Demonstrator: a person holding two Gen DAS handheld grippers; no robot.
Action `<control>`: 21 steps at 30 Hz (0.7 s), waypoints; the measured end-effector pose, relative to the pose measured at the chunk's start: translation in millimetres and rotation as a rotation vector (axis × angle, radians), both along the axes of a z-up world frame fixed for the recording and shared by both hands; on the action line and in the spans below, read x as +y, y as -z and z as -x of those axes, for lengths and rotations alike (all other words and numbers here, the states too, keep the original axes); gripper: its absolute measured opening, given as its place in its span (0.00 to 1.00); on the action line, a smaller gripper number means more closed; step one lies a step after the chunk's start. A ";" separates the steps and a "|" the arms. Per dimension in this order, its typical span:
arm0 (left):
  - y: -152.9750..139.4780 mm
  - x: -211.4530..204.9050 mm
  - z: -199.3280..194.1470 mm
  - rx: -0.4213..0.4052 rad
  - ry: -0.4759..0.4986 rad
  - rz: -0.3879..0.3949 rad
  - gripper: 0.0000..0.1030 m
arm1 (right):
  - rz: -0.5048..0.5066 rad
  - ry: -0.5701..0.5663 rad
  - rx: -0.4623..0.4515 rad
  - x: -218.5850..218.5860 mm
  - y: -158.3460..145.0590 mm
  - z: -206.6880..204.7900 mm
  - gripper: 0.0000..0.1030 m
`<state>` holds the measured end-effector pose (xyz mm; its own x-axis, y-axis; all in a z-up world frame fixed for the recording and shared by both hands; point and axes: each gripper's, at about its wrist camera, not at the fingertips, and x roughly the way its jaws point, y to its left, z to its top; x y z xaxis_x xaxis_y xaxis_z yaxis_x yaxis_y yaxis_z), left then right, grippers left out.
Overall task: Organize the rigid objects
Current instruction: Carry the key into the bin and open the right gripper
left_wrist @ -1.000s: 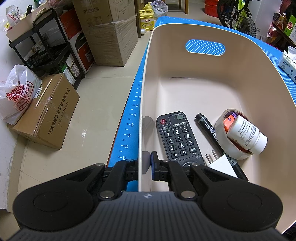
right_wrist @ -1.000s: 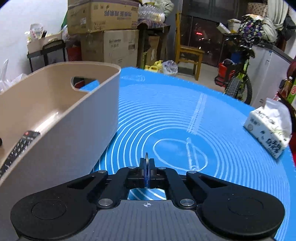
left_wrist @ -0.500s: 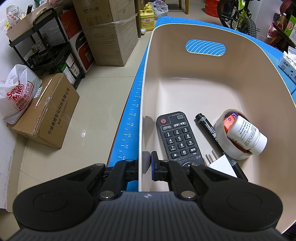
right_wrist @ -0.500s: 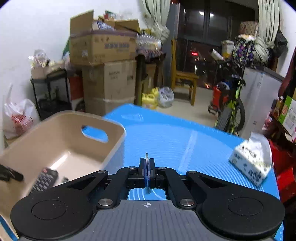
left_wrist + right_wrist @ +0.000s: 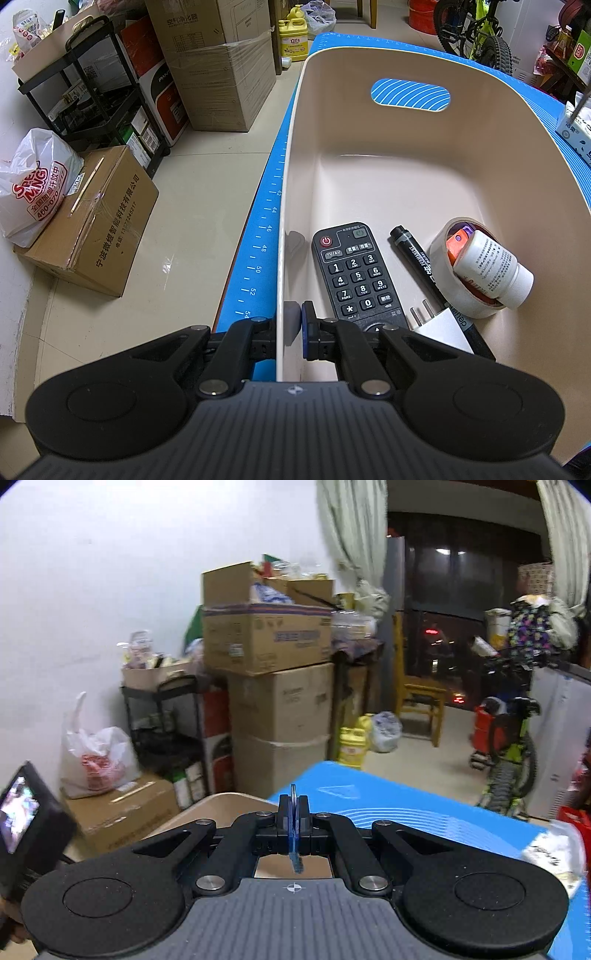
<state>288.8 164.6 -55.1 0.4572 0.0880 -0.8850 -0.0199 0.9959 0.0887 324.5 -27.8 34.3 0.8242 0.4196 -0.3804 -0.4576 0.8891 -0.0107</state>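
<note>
Holding the bin (image 5: pixel 369 177) still is the job for the left gripper (image 5: pixel 291 325), whose jaws are clamped on the bin's side wall, one pad inside and one outside. A small blue flat thing (image 5: pixel 294 830), too thin to name, is pinched tight in the right gripper (image 5: pixel 294 812), just past the bin's rim. It should be carried over the bin and let go low. Inside the bin a remote (image 5: pixel 354 273), pen (image 5: pixel 417 262), plug (image 5: pixel 443 328), tape roll (image 5: pixel 461 295) and bottle (image 5: pixel 491 269) are seen.
</note>
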 end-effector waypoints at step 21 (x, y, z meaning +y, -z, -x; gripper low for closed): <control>2.5 -0.8 0.1 0.000 -0.004 0.002 0.08 | 0.122 -0.044 0.334 54.9 97.3 -2.6 0.13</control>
